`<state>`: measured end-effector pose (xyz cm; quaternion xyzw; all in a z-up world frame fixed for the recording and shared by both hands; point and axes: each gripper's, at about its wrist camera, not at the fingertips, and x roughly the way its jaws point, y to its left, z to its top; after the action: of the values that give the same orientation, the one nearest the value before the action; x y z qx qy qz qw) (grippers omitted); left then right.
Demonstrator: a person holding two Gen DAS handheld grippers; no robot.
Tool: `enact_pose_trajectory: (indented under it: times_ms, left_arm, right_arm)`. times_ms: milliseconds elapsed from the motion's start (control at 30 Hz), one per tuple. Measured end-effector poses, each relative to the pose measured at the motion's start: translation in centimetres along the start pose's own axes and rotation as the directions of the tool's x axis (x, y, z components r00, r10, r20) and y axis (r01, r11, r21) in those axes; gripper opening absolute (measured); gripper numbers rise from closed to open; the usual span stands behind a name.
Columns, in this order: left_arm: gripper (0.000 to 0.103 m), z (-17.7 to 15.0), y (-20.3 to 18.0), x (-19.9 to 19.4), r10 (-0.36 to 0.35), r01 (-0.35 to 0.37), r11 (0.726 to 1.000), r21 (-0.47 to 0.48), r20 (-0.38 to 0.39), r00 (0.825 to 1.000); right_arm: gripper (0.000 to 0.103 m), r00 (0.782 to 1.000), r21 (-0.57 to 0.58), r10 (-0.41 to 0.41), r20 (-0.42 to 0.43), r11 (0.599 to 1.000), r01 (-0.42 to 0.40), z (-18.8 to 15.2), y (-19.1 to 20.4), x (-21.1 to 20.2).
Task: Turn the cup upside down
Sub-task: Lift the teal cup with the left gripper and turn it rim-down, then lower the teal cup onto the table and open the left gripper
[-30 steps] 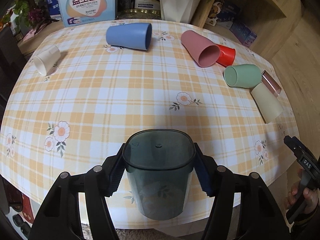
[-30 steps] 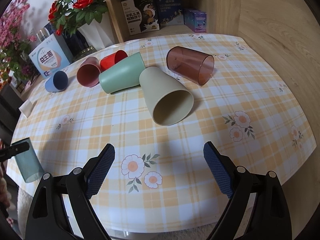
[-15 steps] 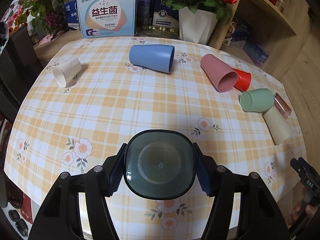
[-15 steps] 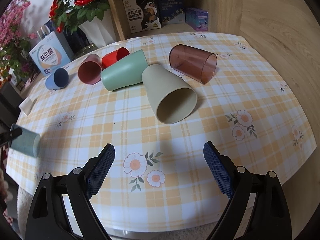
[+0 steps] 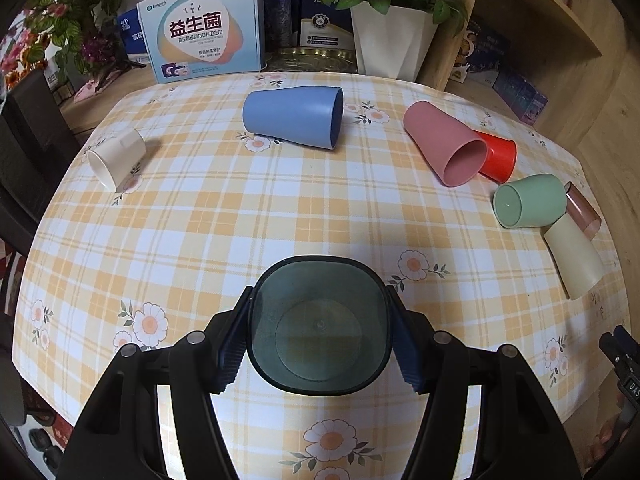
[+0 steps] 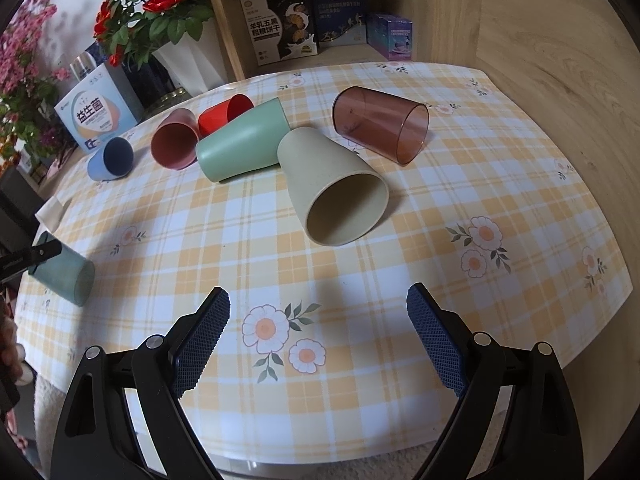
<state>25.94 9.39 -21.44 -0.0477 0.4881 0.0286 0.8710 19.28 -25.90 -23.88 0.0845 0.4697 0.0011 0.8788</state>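
My left gripper (image 5: 320, 332) is shut on a dark teal see-through cup (image 5: 320, 326), its two blue pads pressed on the cup's sides. The cup's bottom faces the camera, and it is held tilted above the near edge of the checked table (image 5: 280, 208). In the right wrist view the same cup (image 6: 64, 276) shows at the far left, lying over on a slant in the left gripper. My right gripper (image 6: 318, 332) is open and empty above the table's front edge, with a beige cup (image 6: 332, 188) lying ahead of it.
Several cups lie on their sides: blue (image 5: 294, 116), pink (image 5: 444, 142), red (image 5: 498, 156), green (image 5: 528, 200), beige (image 5: 574, 262), brown see-through (image 6: 380, 124), white (image 5: 116, 158). A box (image 5: 202, 28), a flower pot (image 5: 394, 40) and a wooden shelf (image 6: 320, 12) stand behind the table.
My left gripper has turned the teal cup from mouth-up to bottom-forward and carried it further over the table. The right gripper has hardly moved.
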Motion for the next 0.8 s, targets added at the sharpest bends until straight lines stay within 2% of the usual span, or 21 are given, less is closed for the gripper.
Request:
enact_pose_trajectory:
  times_ms: [433, 500, 533, 800]
  left_arm:
    - [0.063, 0.1, -0.6, 0.2, 0.019, -0.019, 1.0, 0.002, 0.007, 1.0]
    - [0.085, 0.2, -0.7, -0.2, -0.008, 0.008, 1.0, 0.001, 0.019, 1.0]
    - [0.088, 0.2, -0.8, -0.5, -0.009, 0.009, 1.0, 0.0, 0.03, 1.0]
    - [0.096, 0.4, -1.8, -4.3, 0.005, -0.008, 0.999, 0.032, 0.093, 0.996]
  right_arm:
    - [0.087, 1.0, 0.009, -0.002, 0.009, 1.0, 0.002, 0.1, -0.3, -0.4]
    - [0.087, 1.0, 0.011, -0.002, 0.015, 1.0, 0.002, 0.1, -0.4, -0.7]
    - [0.087, 1.0, 0.012, -0.002, 0.02, 1.0, 0.002, 0.2, -0.4, -0.9]
    - [0.087, 0.997, 0.015, 0.005, 0.071, 1.0, -0.006, 0.9, -0.4, -3.5]
